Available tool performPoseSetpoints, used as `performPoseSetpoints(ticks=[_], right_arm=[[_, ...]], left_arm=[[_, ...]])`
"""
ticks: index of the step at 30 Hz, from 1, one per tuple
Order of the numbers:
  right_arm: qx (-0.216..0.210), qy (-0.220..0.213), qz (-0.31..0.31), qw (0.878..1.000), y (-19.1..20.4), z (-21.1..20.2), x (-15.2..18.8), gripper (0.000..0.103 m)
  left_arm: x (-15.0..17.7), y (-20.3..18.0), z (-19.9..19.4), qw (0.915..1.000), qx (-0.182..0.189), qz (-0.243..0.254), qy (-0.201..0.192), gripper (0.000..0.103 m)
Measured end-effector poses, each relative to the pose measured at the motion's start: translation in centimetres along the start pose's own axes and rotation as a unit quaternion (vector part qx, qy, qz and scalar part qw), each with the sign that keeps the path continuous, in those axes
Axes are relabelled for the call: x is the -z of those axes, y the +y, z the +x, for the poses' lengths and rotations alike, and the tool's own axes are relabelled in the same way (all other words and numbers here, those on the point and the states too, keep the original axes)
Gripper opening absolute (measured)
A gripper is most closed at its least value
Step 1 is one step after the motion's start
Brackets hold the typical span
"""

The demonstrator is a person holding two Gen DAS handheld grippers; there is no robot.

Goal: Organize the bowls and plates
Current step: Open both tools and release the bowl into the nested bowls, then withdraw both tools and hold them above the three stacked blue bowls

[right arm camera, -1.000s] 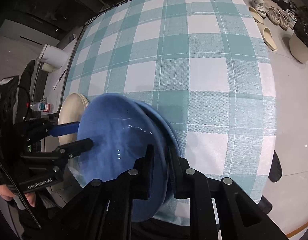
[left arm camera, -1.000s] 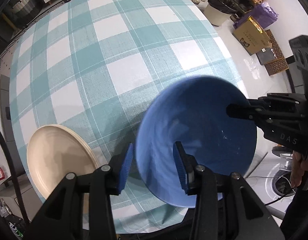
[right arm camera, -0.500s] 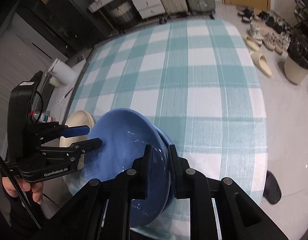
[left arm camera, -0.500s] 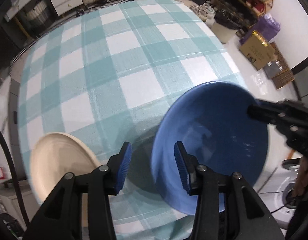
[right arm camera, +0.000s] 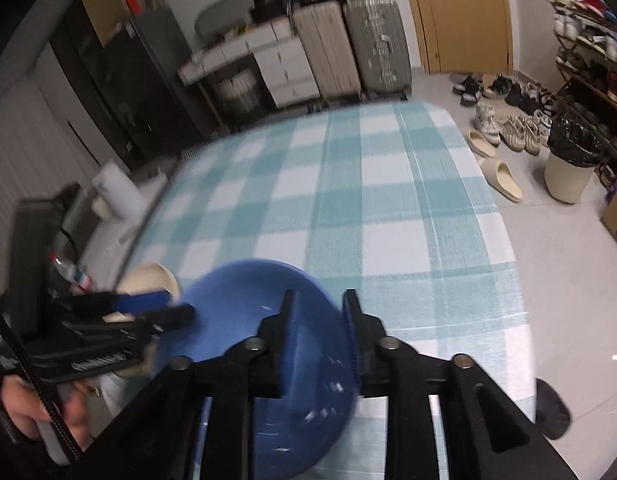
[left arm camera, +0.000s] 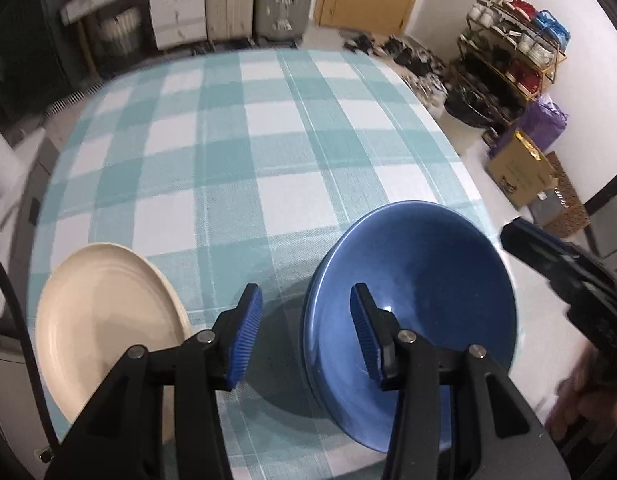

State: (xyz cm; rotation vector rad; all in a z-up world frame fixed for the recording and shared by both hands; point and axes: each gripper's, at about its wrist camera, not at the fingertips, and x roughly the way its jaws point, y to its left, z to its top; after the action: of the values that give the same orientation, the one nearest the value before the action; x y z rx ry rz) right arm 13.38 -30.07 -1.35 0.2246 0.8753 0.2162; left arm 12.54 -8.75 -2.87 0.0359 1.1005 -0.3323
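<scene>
Blue bowl (left arm camera: 428, 288): we see it at the lower right of the left wrist view, on the checked tablecloth (left arm camera: 268, 152) close to the table's near right edge. It is round, so we give it no long axis. Its mouth faces up and tips slightly toward the camera. A second blue rim shows just under its left side, so it seems to sit nested in another bowl; we cannot be sure.

Blue bowl, right wrist view (right arm camera: 244, 320): it fills the lower centre of the frame, blurred, with the rim running between the black fingers.

Cream plate (left arm camera: 104, 320): it lies flat at the lower left of the left wrist view, on the cloth near the table's edge and apart from the bowl. In the right wrist view only a sliver of it shows behind the other tool.

Left gripper (left arm camera: 304, 336): we see it partly open, the blue ribbed pads well apart. The right-hand pad (left arm camera: 366, 340) stands over the bowl's inner wall and the left-hand pad sits outside the rim, over the cloth and shadow. We see neither pad pressing on the bowl.

Right gripper (right arm camera: 318, 336): its jaws are opening. The bowl's rim stands between the two fingers, with a gap showing on the right-hand side, so we see no pinch on it.

Hand (right arm camera: 32, 412): it grips the left tool's handle at the lower left of the right wrist view.
</scene>
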Motion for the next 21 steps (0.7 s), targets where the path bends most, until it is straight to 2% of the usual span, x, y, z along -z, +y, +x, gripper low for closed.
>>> performPoseSetpoints(ticks=[5,7,9,11,12,13,18,21], right_arm=[[-0.008,-0.064,-0.019,0.998,2.2,-2.6,1.8,0.037],[-0.011,-0.090,-0.022,0.996,2.9,-3.6,2.7,0.050],[-0.014,-0.124,-0.023,0.992,3.2,-4.6,3.7,0.052],[-0.017,-0.150,-0.024,0.988,3.3,-5.3,4.7,0.059],[-0.019,-0.150,-0.026,0.988,3.3,-5.4,5.0,0.068],[-0.016,-0.149,-0.025,0.988,3.3,-5.4,5.5,0.070],[-0.014,-0.173,-0.012,0.985,2.5,-6.3,7.8,0.070],[-0.023,-0.182,-0.003,0.983,2.0,-6.8,8.8,0.071]], left_arm=[[2.3,-0.4,-0.8,0.9991,0.004,-0.012,-0.041,0.057],[3.3,-0.5,-1.1,0.9980,-0.003,-0.021,-0.060,0.058],[4.2,-0.6,-1.7,0.9963,0.001,-0.022,-0.083,0.061],[4.9,-0.9,-2.5,0.9934,-0.023,-0.015,-0.111,0.071],[5.3,-0.9,-2.9,0.9910,-0.032,-0.012,-0.129,0.082],[5.6,-0.9,-3.3,0.9884,-0.037,-0.013,-0.147,0.086],[6.9,-0.2,-4.6,0.9767,-0.065,-0.027,-0.203,0.090],[7.7,0.2,-5.1,0.9718,-0.067,-0.031,-0.224,0.091]])
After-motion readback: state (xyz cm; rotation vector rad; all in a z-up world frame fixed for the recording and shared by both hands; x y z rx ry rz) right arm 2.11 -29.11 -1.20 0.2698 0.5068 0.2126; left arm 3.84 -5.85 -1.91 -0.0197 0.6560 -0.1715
